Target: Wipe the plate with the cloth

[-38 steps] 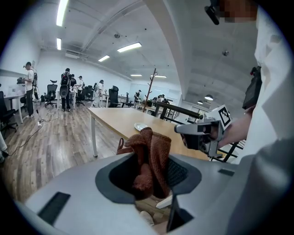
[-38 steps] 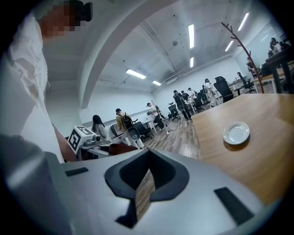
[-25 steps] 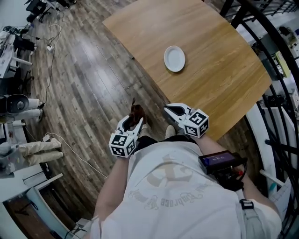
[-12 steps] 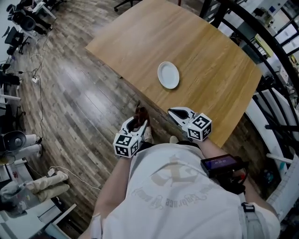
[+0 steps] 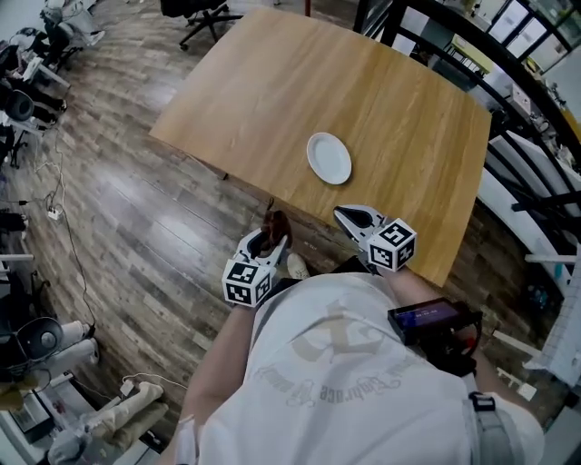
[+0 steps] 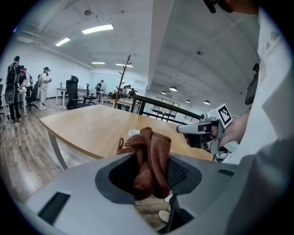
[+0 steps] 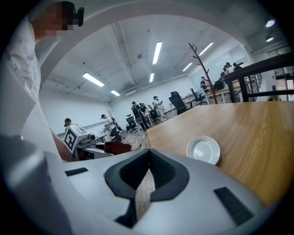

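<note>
A small white plate [image 5: 329, 158] lies on the wooden table [image 5: 272, 82] near its front edge; the right gripper view shows the plate [image 7: 203, 149] ahead and to the right. My left gripper [image 5: 270, 238] hangs over the floor just short of the table edge, shut on a bunched brown cloth [image 5: 272, 229], which fills its jaws in the left gripper view [image 6: 149, 158]. My right gripper [image 5: 349, 216] hovers at the table's front edge, below the plate, jaws shut and empty [image 7: 146, 176].
Wood-plank floor [image 5: 136, 227] spreads left of the table. A black railing [image 5: 508, 118] runs along the right. Office chairs [image 5: 195, 11] and cables lie at the far left. Several people stand in the background of both gripper views.
The view has shifted forward: table and plate now sit lower and nearer. Both grippers have come closer to the table's front edge, the cloth still held in the left one.
</note>
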